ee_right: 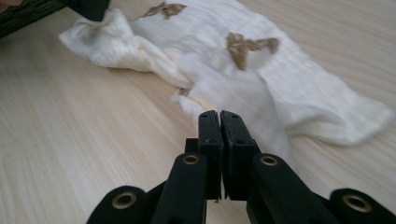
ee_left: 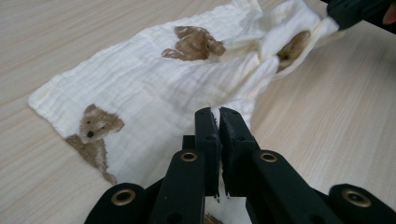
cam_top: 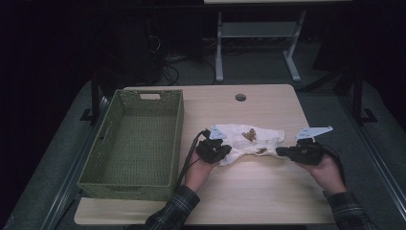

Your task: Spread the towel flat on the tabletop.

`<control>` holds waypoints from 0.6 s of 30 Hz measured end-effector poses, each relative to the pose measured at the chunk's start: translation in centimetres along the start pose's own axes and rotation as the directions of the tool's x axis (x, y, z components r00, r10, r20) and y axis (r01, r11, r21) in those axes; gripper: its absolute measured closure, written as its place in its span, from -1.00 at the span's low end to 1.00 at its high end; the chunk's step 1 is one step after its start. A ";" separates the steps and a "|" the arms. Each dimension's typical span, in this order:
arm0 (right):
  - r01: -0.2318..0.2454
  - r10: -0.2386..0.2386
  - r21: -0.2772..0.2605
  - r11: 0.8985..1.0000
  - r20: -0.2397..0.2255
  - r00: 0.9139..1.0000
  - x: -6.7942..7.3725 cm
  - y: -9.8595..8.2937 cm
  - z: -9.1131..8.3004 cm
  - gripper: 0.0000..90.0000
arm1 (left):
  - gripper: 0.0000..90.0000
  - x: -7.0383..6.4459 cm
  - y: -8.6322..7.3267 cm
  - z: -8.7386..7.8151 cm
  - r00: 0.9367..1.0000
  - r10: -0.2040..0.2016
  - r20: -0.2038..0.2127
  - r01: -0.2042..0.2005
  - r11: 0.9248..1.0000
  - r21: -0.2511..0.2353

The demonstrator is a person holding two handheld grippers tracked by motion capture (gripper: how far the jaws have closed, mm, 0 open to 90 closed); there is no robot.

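Scene: a person is sitting at a pale wooden table (cam_top: 258, 191), holding a black two-jaw gripper in each hand.
Cloth: a crumpled white muslin cloth printed with brown teddy bears (cam_top: 249, 141) is lying on the table, stretching between the two grippers.
Left gripper (ee_left: 219, 116): its jaws are pressing together, with the cloth's near edge running in under their tips; it seems to be pinching that edge, though the fabric between the jaws is hard to make out.
Ahead of the left jaws: the cloth is spreading out flat to the left and bunching up toward the far right, where the other gripper is meeting it.
Right gripper (ee_right: 219, 119): its jaws are closing together as well, with a fold of the cloth lying right at and beyond their tips; whether fabric is caught between them cannot be told.
Ahead of the right jaws: the cloth is running away in rumpled folds toward the upper left, where the other gripper is gripping its far end.
Basket: a green woven rectangular basket (cam_top: 107, 163) is standing on the table, well apart from the left gripper on its outer side.
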State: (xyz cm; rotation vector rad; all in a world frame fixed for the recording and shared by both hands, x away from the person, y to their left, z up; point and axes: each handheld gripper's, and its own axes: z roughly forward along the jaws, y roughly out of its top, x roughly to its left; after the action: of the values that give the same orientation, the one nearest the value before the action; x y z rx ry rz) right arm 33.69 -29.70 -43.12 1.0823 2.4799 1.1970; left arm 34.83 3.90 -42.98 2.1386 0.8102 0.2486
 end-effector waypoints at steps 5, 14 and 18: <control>-0.050 0.051 -0.011 0.999 0.036 0.998 -1.6 -0.6 -1.3 0.93 | 0.91 0.3 -0.2 0.0 1.000 -0.003 -0.013 0.003 1.000 0.003; -0.145 0.139 0.029 0.989 0.146 0.979 -5.5 -2.7 -2.6 0.93 | 0.91 0.9 -0.5 0.1 0.999 -0.017 -0.037 0.018 1.000 0.018; -0.143 0.140 0.029 0.989 0.098 0.985 -5.5 -3.0 -2.8 0.91 | 0.91 0.9 -0.5 0.2 0.999 -0.017 -0.040 0.017 1.000 0.021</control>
State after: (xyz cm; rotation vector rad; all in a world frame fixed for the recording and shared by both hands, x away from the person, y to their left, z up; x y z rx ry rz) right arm 34.79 -36.37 -44.30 1.3135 2.3954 1.1123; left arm 35.33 4.60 -43.56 2.1521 0.8571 0.2750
